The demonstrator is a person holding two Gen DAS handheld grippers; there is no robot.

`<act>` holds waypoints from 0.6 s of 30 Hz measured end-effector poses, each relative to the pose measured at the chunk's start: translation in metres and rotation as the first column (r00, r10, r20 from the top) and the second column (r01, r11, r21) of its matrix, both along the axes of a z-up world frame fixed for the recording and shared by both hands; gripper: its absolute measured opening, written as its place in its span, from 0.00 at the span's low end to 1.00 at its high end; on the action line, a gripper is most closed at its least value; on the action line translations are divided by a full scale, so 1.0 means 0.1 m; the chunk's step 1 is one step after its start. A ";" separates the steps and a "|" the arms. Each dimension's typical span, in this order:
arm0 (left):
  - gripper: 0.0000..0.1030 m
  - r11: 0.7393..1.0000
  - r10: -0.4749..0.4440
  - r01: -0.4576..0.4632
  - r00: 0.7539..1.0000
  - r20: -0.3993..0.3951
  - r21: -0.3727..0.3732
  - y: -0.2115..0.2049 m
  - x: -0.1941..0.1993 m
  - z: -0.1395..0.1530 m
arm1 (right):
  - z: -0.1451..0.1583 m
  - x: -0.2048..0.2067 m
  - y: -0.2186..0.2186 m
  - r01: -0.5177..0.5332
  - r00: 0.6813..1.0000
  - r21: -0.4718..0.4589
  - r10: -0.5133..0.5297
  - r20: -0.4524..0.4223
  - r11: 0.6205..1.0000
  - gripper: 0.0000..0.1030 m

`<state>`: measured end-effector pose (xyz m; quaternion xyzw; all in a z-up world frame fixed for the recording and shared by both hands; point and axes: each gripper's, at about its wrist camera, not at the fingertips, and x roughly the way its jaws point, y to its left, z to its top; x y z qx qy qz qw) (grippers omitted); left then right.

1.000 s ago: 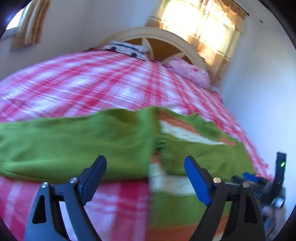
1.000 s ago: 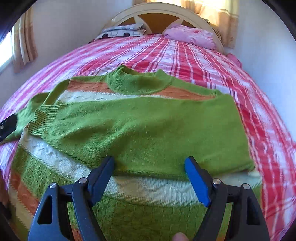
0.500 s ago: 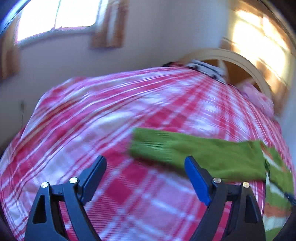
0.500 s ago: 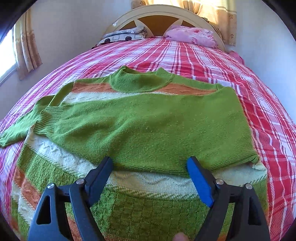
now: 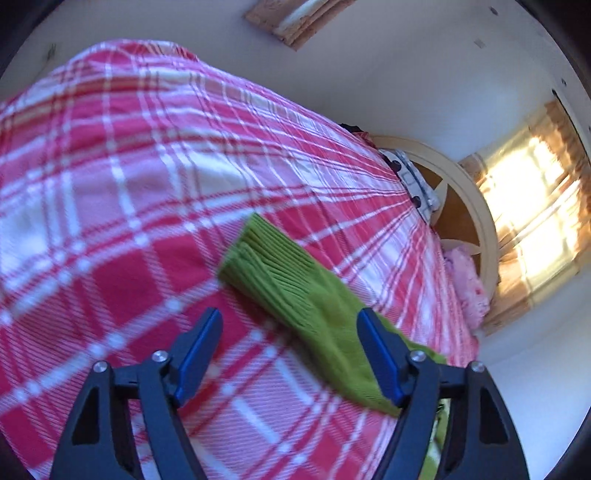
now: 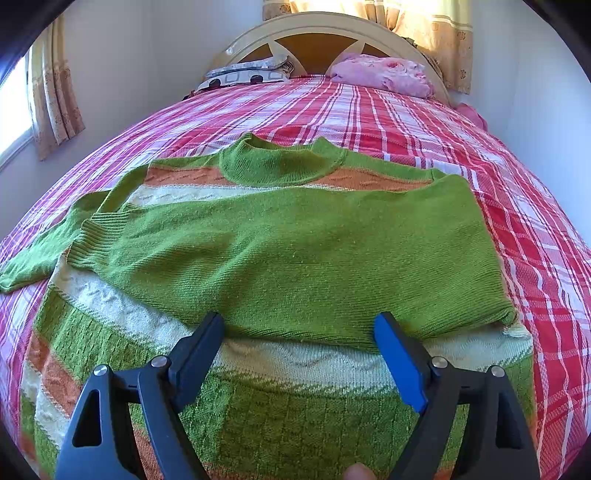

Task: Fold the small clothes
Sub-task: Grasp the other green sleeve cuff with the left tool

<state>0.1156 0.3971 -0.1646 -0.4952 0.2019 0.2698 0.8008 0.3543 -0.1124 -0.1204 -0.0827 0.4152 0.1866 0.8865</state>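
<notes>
- Your left gripper (image 5: 290, 350) is hovering with its jaws spread apart and holding nothing; the ribbed cuff (image 5: 255, 254) of the outstretched sleeve (image 5: 314, 310) is lying just ahead of the gap, and the sleeve is passing under the right-hand finger.
- Your right gripper (image 6: 299, 354) is also hanging apart and empty, low over the middle of the sweater (image 6: 295, 251), its fingers framing the lower edge of the sleeve that is already lying folded across the chest.
- The sweater is lying flat in the middle of the bed (image 6: 406, 118), its collar (image 6: 280, 162) pointing toward the headboard (image 6: 321, 33) and its hem toward you, so its long axis is running head to foot.
- The loose sleeve is stretching out toward the left edge of the bed, cuff outermost, its long axis lying roughly crosswise to the body.
- My read is that you are lining up to take that sleeve: bring the left jaws down squarely over the cuff, pinching both knit layers rather than the bedspread (image 5: 110, 221) beneath.
- Carrying it across, you should be keeping it low and taut so it is landing parallel on the folded one, without dragging the body askew.
</notes>
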 end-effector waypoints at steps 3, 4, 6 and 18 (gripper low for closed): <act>0.74 0.999 0.009 -0.007 0.999 0.045 -0.033 -0.02 0.09 -0.01 | 0.00 0.00 0.00 0.000 1.000 0.000 0.000 0.000 1.000 0.82; 0.74 0.999 0.014 -0.012 0.999 0.051 -0.035 -0.02 0.09 -0.01 | 0.00 0.00 0.00 0.000 1.000 0.000 0.000 0.000 1.000 0.82; 0.73 0.999 0.037 -0.035 0.998 0.058 -0.030 0.00 0.13 -0.02 | 0.00 0.00 0.00 0.000 1.000 0.002 0.000 0.000 1.000 0.82; 0.19 0.993 0.112 -0.109 0.990 0.084 -0.035 0.23 0.13 -0.15 | 0.01 0.00 0.01 0.003 1.000 0.001 -0.003 0.007 1.000 0.82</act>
